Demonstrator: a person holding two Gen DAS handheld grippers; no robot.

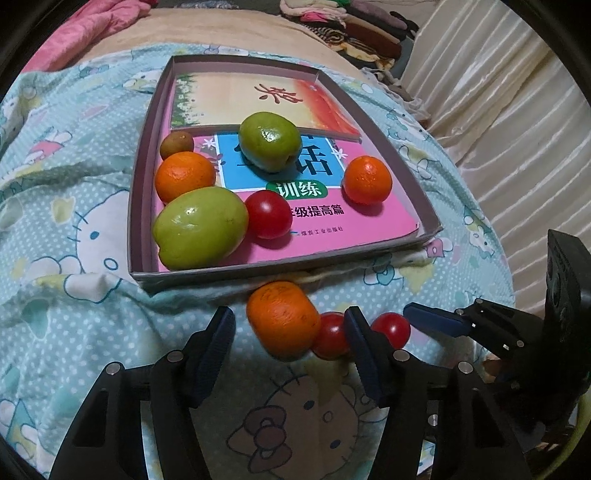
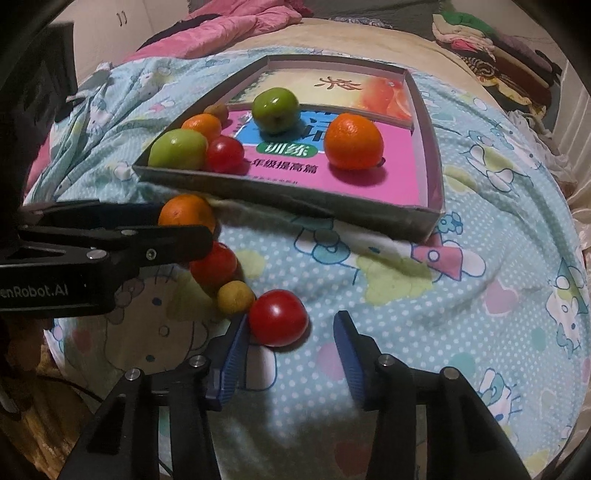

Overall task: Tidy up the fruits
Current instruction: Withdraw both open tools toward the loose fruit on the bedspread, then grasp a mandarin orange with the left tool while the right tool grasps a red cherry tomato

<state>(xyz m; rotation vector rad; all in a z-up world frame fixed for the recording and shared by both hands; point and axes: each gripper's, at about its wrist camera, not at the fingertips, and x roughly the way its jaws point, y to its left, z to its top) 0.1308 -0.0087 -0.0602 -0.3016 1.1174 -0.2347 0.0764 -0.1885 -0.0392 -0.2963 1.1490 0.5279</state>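
A shallow cardboard box (image 1: pixel 142 206) (image 2: pixel 291 192) lies on the bed and holds two green fruits (image 1: pixel 201 227) (image 1: pixel 269 141), two oranges (image 1: pixel 184 176) (image 1: pixel 366 180), a red tomato (image 1: pixel 268 214) and a small brown fruit (image 1: pixel 176 144). In front of the box on the blanket lie an orange (image 1: pixel 282 319) (image 2: pixel 187 214), two red tomatoes (image 1: pixel 331 335) (image 2: pixel 277 317) and a small yellow fruit (image 2: pixel 235 297). My left gripper (image 1: pixel 290 332) is open around the loose orange. My right gripper (image 2: pixel 291 339) is open around the nearest tomato.
The blue cartoon-print blanket (image 2: pixel 461 295) covers the bed. A pink quilt (image 2: pixel 240 18) and a pile of folded clothes (image 1: pixel 351 26) lie at the far side. A pale curtain (image 1: pixel 498 110) hangs on the right.
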